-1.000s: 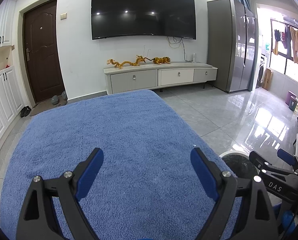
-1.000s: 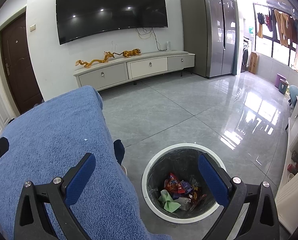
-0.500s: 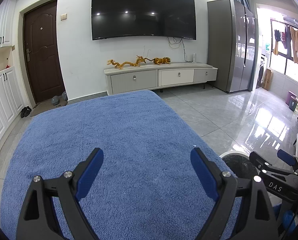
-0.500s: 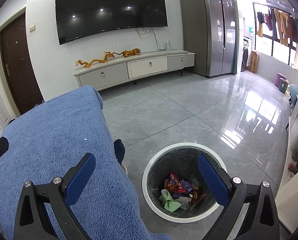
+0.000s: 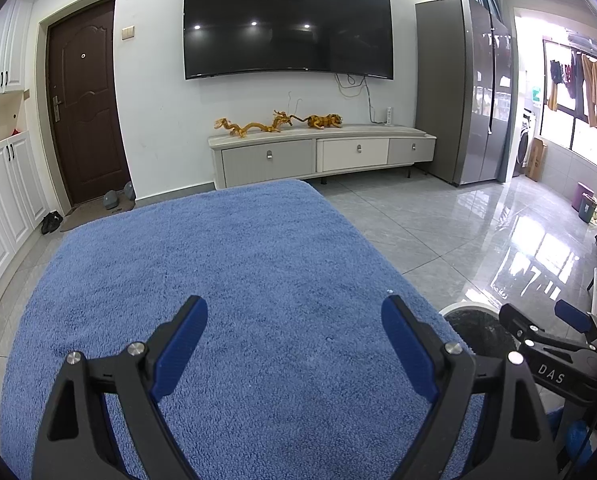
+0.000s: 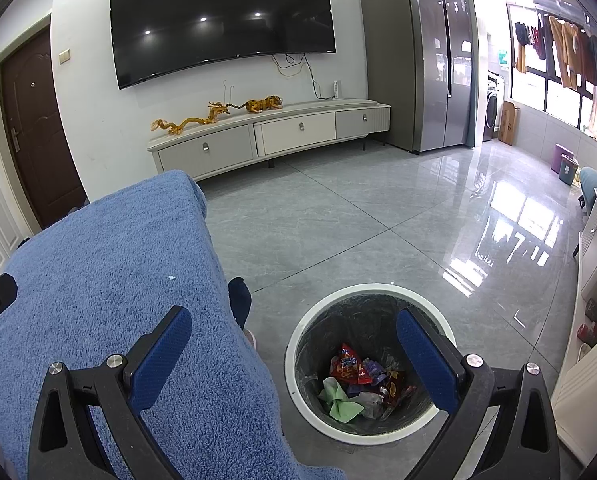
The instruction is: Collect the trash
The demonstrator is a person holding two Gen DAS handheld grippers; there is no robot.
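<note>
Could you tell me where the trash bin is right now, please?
In the right wrist view, the trash bin stands on the floor right of the blue-covered table, below the open right tongs.

Occlusions and cut-offs, both wrist views

Bin: only a rim arc shows in left view, rest behind the right gripper. In right view, a finger covers part of the bin's trash; wrapper print unreadable. Towel runs off the bottom edge. Floor under it hidden.
</note>
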